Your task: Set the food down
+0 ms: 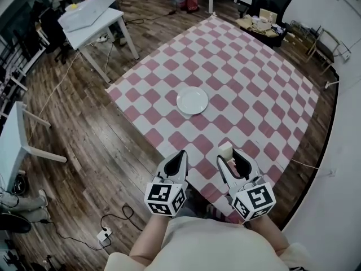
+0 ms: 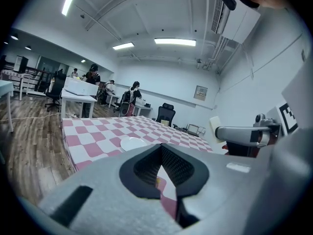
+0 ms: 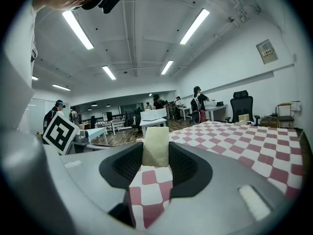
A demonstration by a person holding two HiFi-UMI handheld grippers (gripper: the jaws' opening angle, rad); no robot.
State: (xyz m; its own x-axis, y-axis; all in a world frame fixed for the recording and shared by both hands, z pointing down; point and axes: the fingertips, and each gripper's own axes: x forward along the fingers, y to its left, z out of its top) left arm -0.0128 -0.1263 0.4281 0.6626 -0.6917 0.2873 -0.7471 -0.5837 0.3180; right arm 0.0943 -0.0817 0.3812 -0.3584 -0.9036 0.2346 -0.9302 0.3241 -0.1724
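Right tool [image 1: 227, 154] clamps the pale food block [image 3: 156, 146] at its tips; left tool [image 1: 181, 154] closed.

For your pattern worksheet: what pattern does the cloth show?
Pink-and-white checks on the cloth, clearest in the head view.

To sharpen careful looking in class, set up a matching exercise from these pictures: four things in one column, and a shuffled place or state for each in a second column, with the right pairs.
Things
1. left gripper
2. right gripper
3. plate
4. white table

Places or states
A. stands on the wood floor, off the cloth
B. shut on the pale food block
C. bare, lying on the checked cloth
D. shut, nothing between its jaws

Pairs: 1-D, 2-B, 3-C, 4-A
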